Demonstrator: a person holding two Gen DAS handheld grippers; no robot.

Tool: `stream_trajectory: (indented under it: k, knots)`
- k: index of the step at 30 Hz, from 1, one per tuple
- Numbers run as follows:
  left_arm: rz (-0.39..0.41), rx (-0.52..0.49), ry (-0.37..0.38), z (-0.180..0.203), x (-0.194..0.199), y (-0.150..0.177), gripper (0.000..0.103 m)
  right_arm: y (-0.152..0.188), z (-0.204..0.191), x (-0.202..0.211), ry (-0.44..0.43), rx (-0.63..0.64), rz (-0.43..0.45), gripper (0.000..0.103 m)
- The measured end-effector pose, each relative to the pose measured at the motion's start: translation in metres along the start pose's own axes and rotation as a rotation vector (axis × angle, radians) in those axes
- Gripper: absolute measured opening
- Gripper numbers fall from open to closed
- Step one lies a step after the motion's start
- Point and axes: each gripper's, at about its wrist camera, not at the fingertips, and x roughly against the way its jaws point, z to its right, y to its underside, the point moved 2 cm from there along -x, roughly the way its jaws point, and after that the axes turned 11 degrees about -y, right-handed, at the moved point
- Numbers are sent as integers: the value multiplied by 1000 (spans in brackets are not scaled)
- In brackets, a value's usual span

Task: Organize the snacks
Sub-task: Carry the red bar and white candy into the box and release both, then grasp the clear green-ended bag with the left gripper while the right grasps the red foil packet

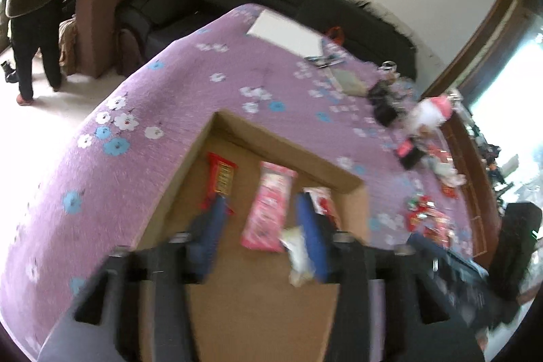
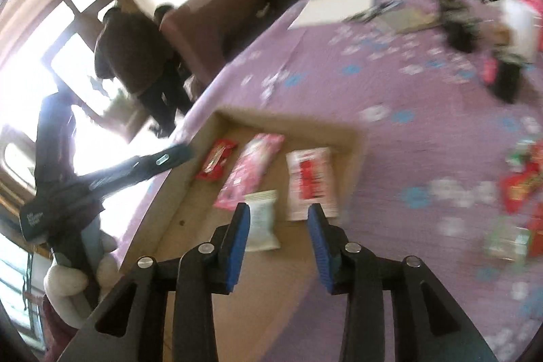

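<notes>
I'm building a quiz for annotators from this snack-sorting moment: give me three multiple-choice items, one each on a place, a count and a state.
1. Where does the long pink packet lie?
A. in the cardboard box
B. on the dark sofa
C. on the floor

2. How many snack packets lie in the box in the right wrist view?
A. two
B. four
C. six

3. How does the right gripper stand?
A. shut on a packet
B. open and empty
C. out of view

Answers: 1 A, it lies flat on the box floor between the red packet and the white-and-red packet. 2 B, those three plus the small white packet. 3 B, its blue pads stand apart with nothing between.
</notes>
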Motion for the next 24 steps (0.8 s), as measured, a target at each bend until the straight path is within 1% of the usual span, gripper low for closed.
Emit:
stream_trajectory:
  k: [1,2,3,5,8,9,10,13,18,21,23,24]
  knots:
    - [21,-2,14,5,11,5,65,1,19,21,40,-22,39,39]
    - [33,-7,27,11,17,9,66,2,32,33,73,-38,60,40]
    - [39,-22,47,19,23,13,66,4,46,45,107,-56,77,41]
    - [33,-55,87,36,29,22,66,11,86,71,181,-128,108,42]
    - [5,-110,125,64,29,38,66,20,126,93,218,-214,141,42]
    - [-7,-131,134,75,27,43,66,21,132,97,227,-226,152,42]
    - [-16,-148,141,82,25,48,66,23,142,103,255,-241,171,42]
    - [-35,-202,148,104,22,60,66,21,162,104,315,-252,206,42]
    - [-56,-248,134,130,16,70,66,16,183,93,374,-249,226,43]
    - [-59,-267,130,143,12,73,66,20,184,87,353,-223,212,43]
    - [-68,-275,127,153,6,75,66,24,177,83,342,-190,177,43]
    - [-77,-278,132,158,2,76,66,25,174,83,346,-175,161,39]
